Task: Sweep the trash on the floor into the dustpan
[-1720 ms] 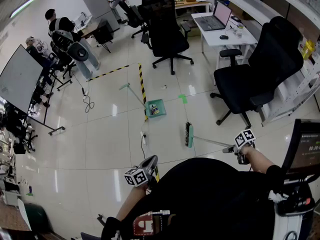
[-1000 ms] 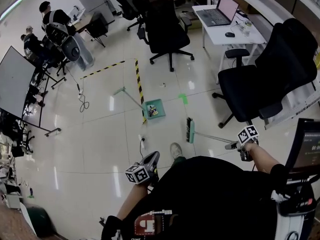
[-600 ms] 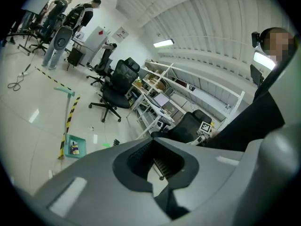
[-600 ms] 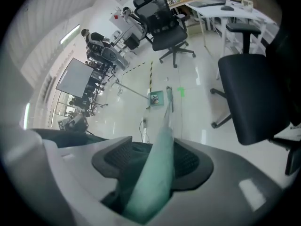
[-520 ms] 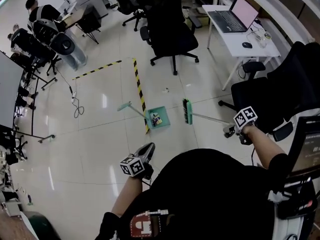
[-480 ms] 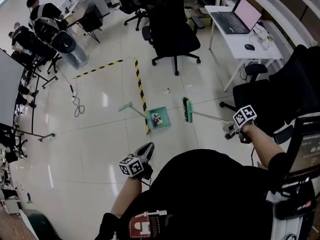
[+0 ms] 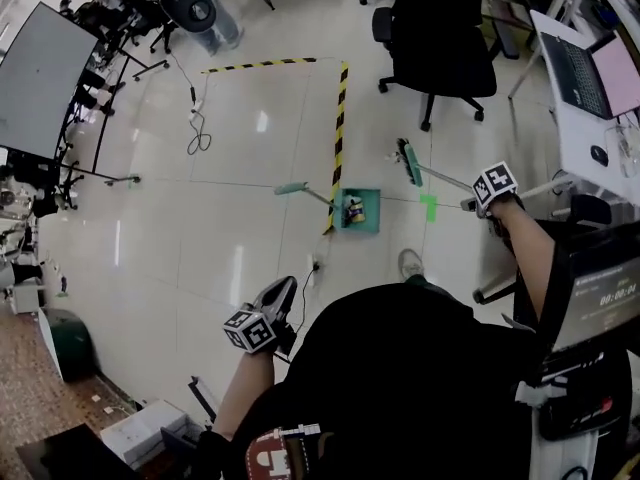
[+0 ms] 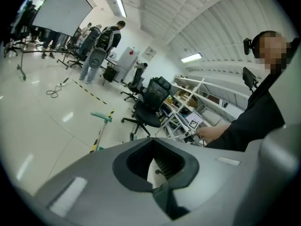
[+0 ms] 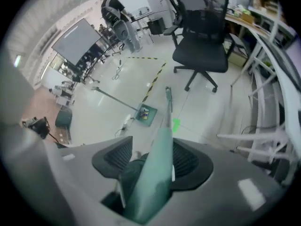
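A teal dustpan [image 7: 363, 212] lies on the pale floor with small trash [image 7: 352, 208] inside it, its long handle [image 7: 300, 190] reaching left. The green broom head [image 7: 409, 161] is to the right of the pan and a little beyond it, apart from it. The broom's handle [image 9: 160, 159] runs back into my right gripper [image 7: 472, 204], which is shut on it. In the right gripper view the dustpan [image 9: 145, 113] is ahead and left of the broom. My left gripper [image 7: 276, 296] hangs low near my body, its jaws close together with nothing between them.
Black-and-yellow tape [image 7: 339, 118] runs along the floor to the pan. A green tape mark [image 7: 428, 207] is on the floor right of the pan. A black office chair [image 7: 440, 38] stands beyond, and a desk with a laptop [image 7: 585, 73] at right. My shoe [image 7: 410, 264] is near the pan.
The head view has swung round and the scene sits differently in it. The broom head has moved from beside the dustpan to farther right and beyond it. The left gripper stays low.
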`<act>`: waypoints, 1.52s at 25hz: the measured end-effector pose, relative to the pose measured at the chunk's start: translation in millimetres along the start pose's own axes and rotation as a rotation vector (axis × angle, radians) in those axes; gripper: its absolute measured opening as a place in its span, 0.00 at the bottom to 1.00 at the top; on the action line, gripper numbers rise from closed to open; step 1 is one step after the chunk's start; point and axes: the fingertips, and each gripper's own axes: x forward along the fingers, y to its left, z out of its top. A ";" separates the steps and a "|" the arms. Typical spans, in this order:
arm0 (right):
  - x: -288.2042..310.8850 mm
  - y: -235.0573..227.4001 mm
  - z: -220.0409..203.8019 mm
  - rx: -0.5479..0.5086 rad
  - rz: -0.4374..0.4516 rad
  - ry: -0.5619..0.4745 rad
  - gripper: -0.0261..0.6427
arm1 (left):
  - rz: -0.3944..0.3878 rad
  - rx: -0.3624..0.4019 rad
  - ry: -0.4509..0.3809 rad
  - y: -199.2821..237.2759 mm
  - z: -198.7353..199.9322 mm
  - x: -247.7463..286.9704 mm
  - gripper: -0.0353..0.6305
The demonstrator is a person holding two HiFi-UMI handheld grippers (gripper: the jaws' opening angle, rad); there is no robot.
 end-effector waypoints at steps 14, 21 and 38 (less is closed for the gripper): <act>181.3 -30.2 180.1 -0.856 -0.532 0.354 0.41 | 0.087 -0.221 0.054 50.7 -33.0 5.9 0.05; 251.2 -6.5 181.7 -0.907 -0.558 0.429 0.40 | 0.191 -0.310 0.058 93.0 -61.6 -46.6 0.05; 182.2 71.4 45.1 -0.790 -0.260 0.461 0.40 | 0.094 -0.266 -0.037 86.2 -40.4 -30.7 0.05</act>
